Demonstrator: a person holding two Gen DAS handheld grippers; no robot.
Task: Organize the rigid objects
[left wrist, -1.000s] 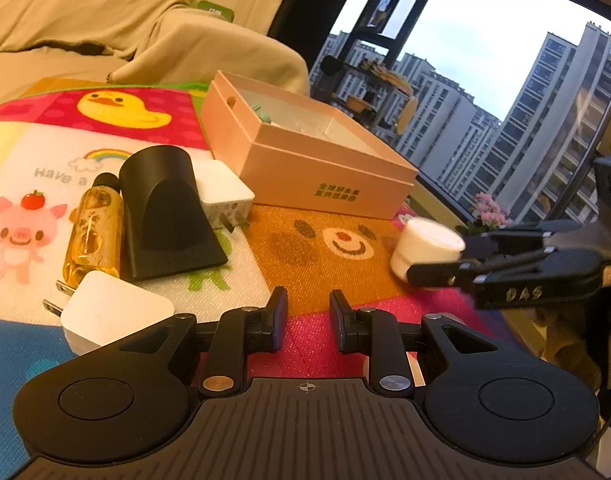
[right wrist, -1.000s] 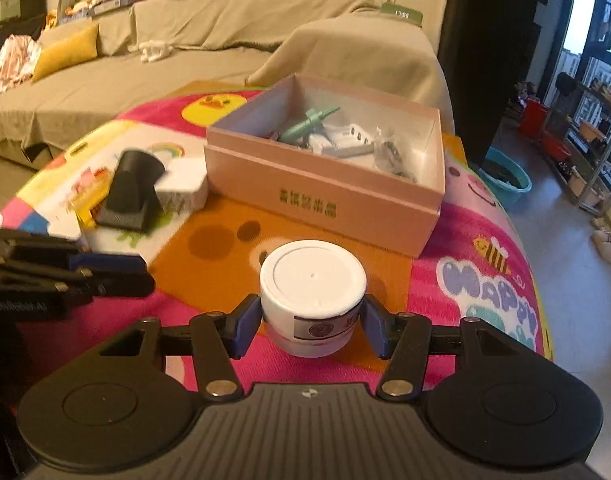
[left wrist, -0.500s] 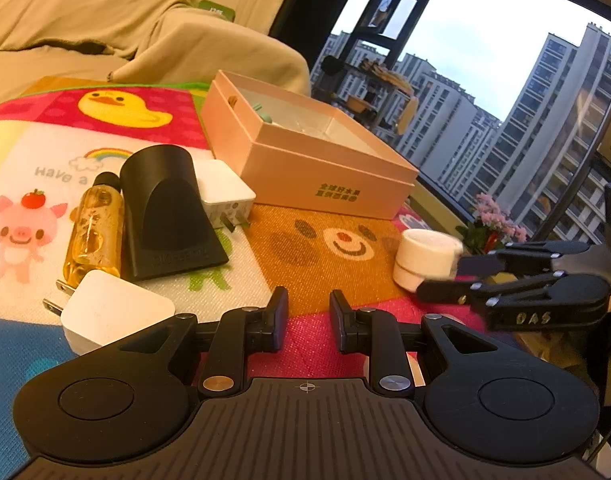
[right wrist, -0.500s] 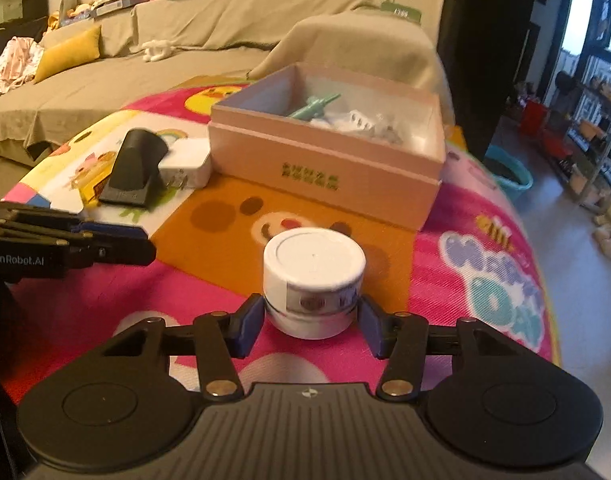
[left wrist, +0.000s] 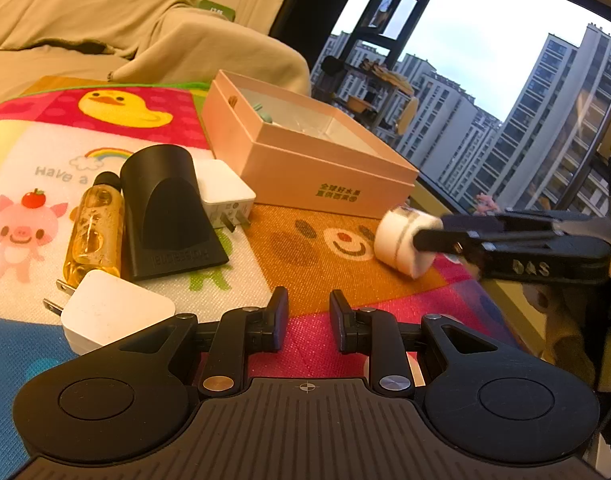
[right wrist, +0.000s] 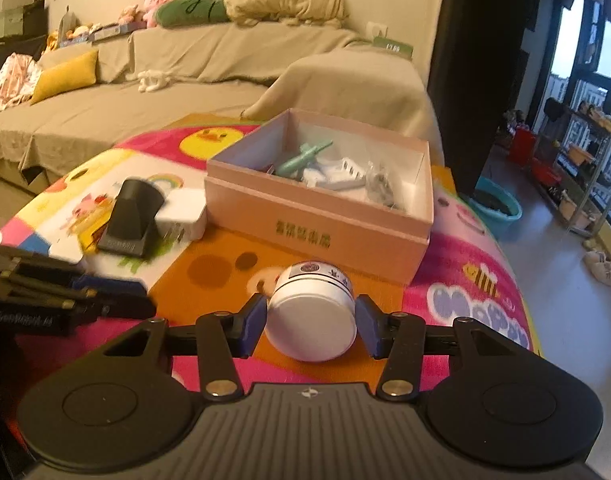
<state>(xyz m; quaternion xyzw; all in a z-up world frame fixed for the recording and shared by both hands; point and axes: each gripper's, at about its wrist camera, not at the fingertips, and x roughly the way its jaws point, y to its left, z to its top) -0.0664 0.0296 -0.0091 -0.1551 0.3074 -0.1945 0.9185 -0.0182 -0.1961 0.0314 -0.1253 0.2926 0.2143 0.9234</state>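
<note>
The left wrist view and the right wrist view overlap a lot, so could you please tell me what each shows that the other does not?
Only the left wrist view shows the amber bottle, the near white charger and the tower blocks outside.

Only the right wrist view shows the pink box's contents, including a teal tool, plus the yellow cushion and blue tub.

Both show the pink box, the black nozzle and the tilted white jar between the closing jaws of the right gripper.
</note>
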